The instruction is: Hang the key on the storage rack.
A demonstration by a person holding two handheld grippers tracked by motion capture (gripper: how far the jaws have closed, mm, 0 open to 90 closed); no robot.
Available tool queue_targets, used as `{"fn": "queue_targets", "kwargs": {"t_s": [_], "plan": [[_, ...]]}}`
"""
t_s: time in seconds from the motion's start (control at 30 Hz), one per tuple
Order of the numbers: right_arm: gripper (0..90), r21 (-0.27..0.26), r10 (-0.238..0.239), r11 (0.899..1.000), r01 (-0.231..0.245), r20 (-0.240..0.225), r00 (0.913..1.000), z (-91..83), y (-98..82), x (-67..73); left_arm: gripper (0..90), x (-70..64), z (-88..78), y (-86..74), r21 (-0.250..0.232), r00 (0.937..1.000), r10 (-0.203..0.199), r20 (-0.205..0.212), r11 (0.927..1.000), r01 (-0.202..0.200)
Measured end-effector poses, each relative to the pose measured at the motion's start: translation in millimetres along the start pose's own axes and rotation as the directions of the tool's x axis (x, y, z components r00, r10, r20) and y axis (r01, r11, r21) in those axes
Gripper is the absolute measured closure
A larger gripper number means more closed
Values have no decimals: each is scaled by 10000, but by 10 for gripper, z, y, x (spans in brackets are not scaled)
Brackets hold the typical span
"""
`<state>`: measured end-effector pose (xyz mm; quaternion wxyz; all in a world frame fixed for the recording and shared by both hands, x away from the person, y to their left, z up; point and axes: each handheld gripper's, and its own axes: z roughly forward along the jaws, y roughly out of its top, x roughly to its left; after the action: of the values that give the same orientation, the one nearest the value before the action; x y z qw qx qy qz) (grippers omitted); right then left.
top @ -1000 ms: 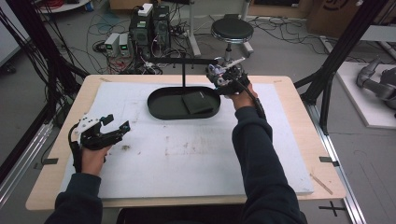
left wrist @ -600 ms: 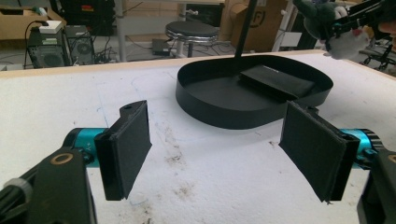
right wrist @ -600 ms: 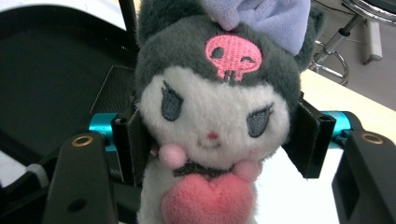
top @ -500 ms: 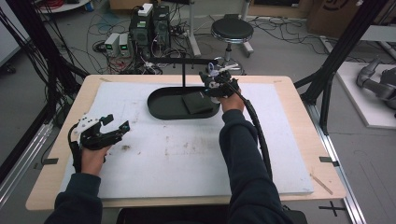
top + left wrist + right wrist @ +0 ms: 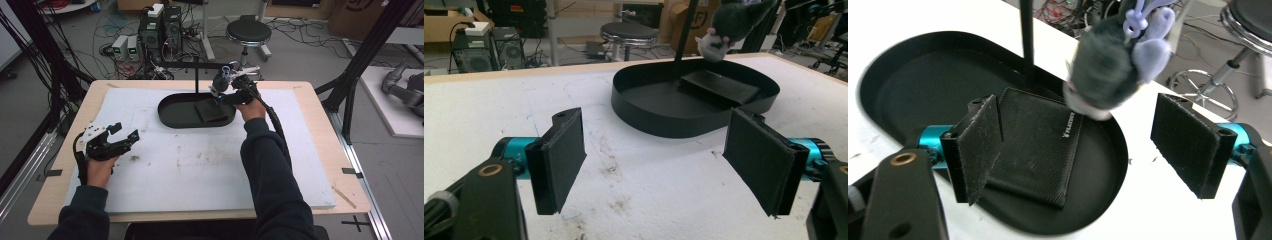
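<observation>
A black oval tray (image 5: 172, 114) sits on the white mat (image 5: 200, 170) toward the far middle of the bench (image 5: 320, 107). Inside it, at its right end, a black wallet (image 5: 1035, 145) lies flat. A thin black post (image 5: 196, 80) rises from the tray's far edge, and a small dark plush toy (image 5: 1103, 65) with a pale purple loop hangs above the wallet's far right corner.

The right claw (image 5: 227, 92) is held above the right end of the tray, just beside the plush toy. In the right gripper view its jaws stand wide apart, released, with one pad over the wallet and the other over the mat beyond the tray rim.

The left claw (image 5: 122, 139) is at the near left of the mat, well apart from the tray, its jaws also spread and holding nothing.
</observation>
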<state>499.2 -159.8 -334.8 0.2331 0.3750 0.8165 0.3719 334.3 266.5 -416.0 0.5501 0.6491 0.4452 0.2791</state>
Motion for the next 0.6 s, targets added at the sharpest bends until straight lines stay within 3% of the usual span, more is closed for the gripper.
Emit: {"fn": "queue_targets", "kwargs": {"t_s": [0.1, 0.2, 0.27, 0.37, 0.43, 0.5, 0.53, 0.6], "plan": [[212, -18, 4, 10000, -5, -234, 9997, -139, 3, -16, 240, -2, 3, -1, 21, 10000, -6, 28, 10000, 6], [229, -661, -539, 9963, 558, 302, 9981, -336, -107, -9, 241, -4, 1, 0, -6, 10000, -23, 37, 10000, 23], [235, -708, -503, 9961, 524, 303, 9983, -431, -189, -34, 241, -5, 2, -1, 13, 10000, -8, 40, 10000, 8], [209, -194, -361, 9991, 367, 263, 9990, -564, -321, -102, 240, -15, 8, -3, 40, 10000, 23, 72, 10000, -23], [208, -512, -281, 9983, 281, 21, 9996, -661, -449, -125, 241, -18, 9, -3, 65, 10000, 32, 66, 10000, -33], [208, 219, 3, 9998, -4, 58, 10000, -734, -527, -147, 241, -17, 11, -3, 55, 10000, 13, 54, 10000, -14], [208, 242, 59, 9997, -60, 39, 10000, -761, -562, -149, 241, -14, 14, -4, 50, 10000, 3, 57, 10000, -3], [208, -226, -260, 9994, 256, -179, 9995, -857, -683, -138, 241, -14, 18, -5, 92, 10000, 12, 55, 10000, -12]]}}
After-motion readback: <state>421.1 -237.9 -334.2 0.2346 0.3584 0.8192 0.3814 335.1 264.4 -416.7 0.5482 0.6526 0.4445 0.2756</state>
